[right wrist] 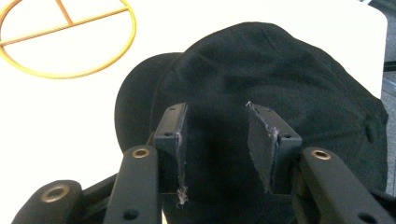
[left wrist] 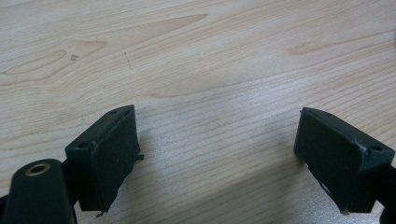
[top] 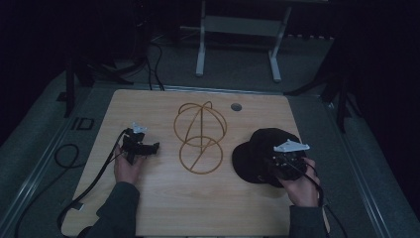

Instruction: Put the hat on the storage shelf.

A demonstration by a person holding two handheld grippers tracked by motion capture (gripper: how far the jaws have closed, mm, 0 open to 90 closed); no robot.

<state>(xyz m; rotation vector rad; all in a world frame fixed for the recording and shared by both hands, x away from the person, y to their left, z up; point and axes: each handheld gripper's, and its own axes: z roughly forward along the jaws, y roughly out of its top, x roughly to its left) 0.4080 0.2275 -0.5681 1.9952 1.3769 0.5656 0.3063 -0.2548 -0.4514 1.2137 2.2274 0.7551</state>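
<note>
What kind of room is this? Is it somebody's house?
Probably not a house; it looks like a lab or studio for recording. A lone wooden table stands in a dark room, cables trail over the floor, and a person holds a gripper in each hand beside a black cap.

1. The bench [left wrist: 210,70] is pale wood, smooth and matt, with visible grain.
2. The cap [right wrist: 289,79] is black matt cloth.
3. The wire stand [top: 199,137] looks like thin golden metal.
</note>
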